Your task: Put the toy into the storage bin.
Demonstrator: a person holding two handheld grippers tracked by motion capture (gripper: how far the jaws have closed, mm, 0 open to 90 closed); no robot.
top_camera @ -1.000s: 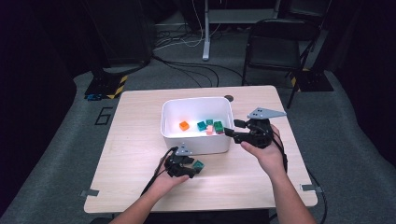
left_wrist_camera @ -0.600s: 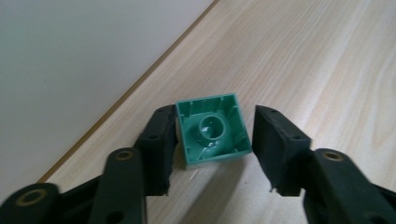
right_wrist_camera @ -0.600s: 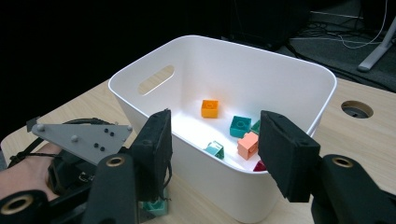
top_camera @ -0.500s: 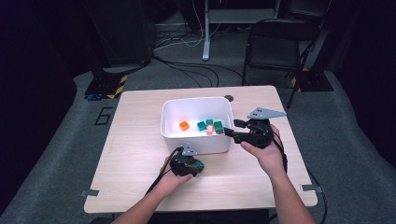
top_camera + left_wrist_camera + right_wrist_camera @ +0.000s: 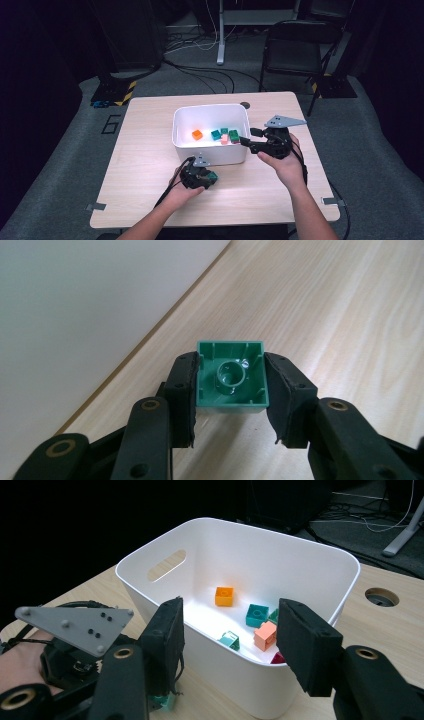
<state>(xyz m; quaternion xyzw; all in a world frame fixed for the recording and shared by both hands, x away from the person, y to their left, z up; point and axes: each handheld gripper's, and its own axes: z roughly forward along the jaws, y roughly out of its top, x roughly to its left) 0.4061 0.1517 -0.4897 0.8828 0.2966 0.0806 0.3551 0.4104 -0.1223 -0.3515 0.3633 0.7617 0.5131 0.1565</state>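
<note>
Bricks lie on the floor of the white plastic tub (image 5: 210, 150) in front of you — an orange one (image 5: 197, 134) apart at the left, then teal (image 5: 215, 134), green (image 5: 233, 134), salmon-pink (image 5: 224, 140) and a dark red one (image 5: 278, 658) clustered toward the right wall. Your left gripper (image 5: 207, 176) sits on the pale wooden table (image 5: 145, 130) just beside the tub's near wall; its jaws have just been closing and now pinch a green square plastic brick (image 5: 231, 375), hollow underside facing the camera. Your right gripper (image 5: 245, 139) hovers at the tub's right rim, jaws spread, nothing between them.
</note>
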